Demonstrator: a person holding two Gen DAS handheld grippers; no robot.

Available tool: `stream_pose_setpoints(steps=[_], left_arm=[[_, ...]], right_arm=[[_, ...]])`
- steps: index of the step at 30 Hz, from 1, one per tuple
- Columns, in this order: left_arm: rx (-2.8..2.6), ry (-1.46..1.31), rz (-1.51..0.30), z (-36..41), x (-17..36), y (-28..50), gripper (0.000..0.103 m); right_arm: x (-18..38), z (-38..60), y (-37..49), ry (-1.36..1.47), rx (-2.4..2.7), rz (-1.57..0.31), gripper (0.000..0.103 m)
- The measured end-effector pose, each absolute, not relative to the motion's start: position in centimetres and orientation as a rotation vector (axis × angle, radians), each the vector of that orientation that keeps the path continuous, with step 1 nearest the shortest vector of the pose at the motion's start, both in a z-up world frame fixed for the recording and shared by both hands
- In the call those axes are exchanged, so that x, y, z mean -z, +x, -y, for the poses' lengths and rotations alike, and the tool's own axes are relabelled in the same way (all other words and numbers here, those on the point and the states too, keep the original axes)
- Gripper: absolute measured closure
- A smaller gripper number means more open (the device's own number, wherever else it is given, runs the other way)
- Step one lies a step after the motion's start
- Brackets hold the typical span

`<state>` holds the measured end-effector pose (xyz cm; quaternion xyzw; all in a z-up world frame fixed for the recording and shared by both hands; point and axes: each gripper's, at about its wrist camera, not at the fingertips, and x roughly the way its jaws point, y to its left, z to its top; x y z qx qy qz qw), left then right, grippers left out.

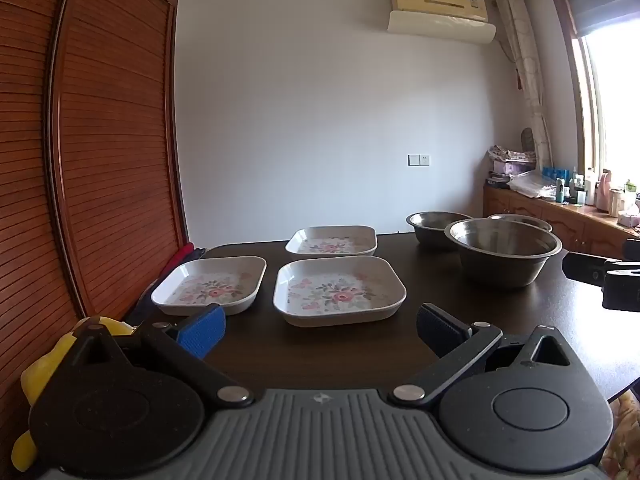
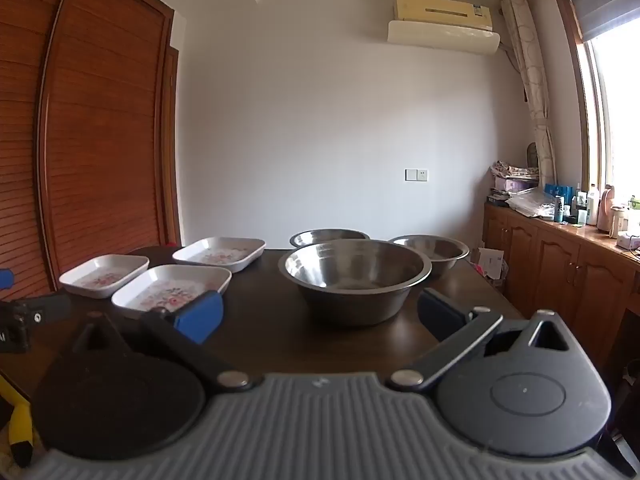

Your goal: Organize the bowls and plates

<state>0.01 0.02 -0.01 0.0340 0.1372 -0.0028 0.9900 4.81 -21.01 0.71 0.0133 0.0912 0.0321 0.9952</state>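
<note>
Along the left edge of the dark tabletop (image 1: 260,360), beside the slatted wooden wardrobe (image 1: 100,140), a first floral plate (image 1: 210,286) is seen lying flat. Just to its right a second floral plate (image 1: 339,290) is set near the front, and a third floral plate (image 1: 332,241) sits behind it toward the far edge. All three are laid singly, apart from one another, so none has yet been stacked. The left gripper (image 1: 320,330) is held low before the second plate, its blue pads (image 1: 202,330) spread wide and nothing gripped; it appears lined up for that plate's near rim.

Toward the right half of the tabletop three steel bowls are grouped: a large steel bowl (image 2: 356,280) nearest, a second steel bowl (image 2: 329,237) behind it on the left, a third steel bowl (image 2: 432,250) behind it on the right. They are unnested too. The right gripper (image 2: 320,314) is aimed at the large bowl, jaws released and empty, probably so that bowls are handled by this side and plates by the other.

The wood is polished and faintly reflective. Beyond it a plain wall carries an air conditioner (image 2: 442,20), and a cluttered sideboard (image 2: 560,248) is lit by the window (image 2: 616,120) on the right.
</note>
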Motion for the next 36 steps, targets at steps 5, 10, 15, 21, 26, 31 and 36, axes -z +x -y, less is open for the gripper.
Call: stream_pose_setpoints(steps=[5, 10, 15, 21, 26, 31, 36], left_arm=[[0.004, 0.072, -0.274, 0.08, 0.02, 0.03, 0.000], [0.005, 0.069, -0.272, 0.01, 0.01, -0.01, 0.000], [0.005, 0.067, -0.270, 0.42, 0.06, -0.06, 0.000], [0.003, 0.067, -0.267, -0.03, -0.15, -0.23, 0.000], [0.004, 0.067, -0.267, -0.24, -0.18, -0.01, 0.000], [0.004, 0.068, -0.265, -0.20, -0.17, -0.07, 0.000], [0.004, 0.068, -0.266, -0.25, -0.18, -0.03, 0.000]], right_arm=[[-0.67, 21.09, 4.79, 0.026, -0.063, -0.182, 0.000], [-0.79, 20.96, 4.80, 0.025, -0.062, -0.183, 0.000], [-0.64, 21.34, 4.71, 0.026, -0.061, -0.181, 0.000], [-0.71, 21.32, 4.77, 0.026, -0.063, -0.181, 0.000], [-0.72, 21.38, 4.68, 0.025, -0.063, -0.178, 0.000], [-0.74, 21.40, 4.65, 0.023, -0.062, -0.177, 0.000], [-0.72, 21.49, 4.62, 0.023, -0.061, -0.176, 0.000]])
